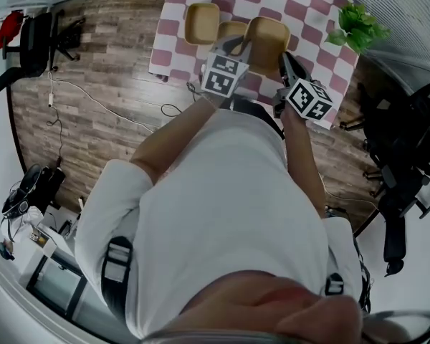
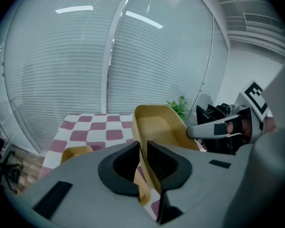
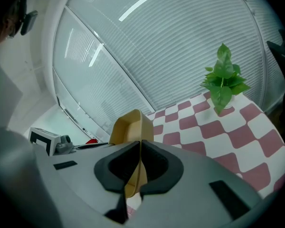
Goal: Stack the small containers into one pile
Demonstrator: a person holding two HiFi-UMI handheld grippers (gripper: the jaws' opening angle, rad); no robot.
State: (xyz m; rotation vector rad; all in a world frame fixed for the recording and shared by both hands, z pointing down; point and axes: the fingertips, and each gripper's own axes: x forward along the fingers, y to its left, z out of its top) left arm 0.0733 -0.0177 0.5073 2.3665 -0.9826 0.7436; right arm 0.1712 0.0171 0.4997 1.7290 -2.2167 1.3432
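Tan containers [image 1: 201, 21], 3; 1 container [image 2: 157, 123] in left gripper [image 2: 143, 151] and right gripper [image 3: 139, 151]

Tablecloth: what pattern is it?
The tablecloth has pink and white checks; head view shows it best.

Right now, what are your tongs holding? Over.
Left tongs, right tongs shut on one tan plastic tub. Two more tan tubs on checked tablecloth. Green plant aside.
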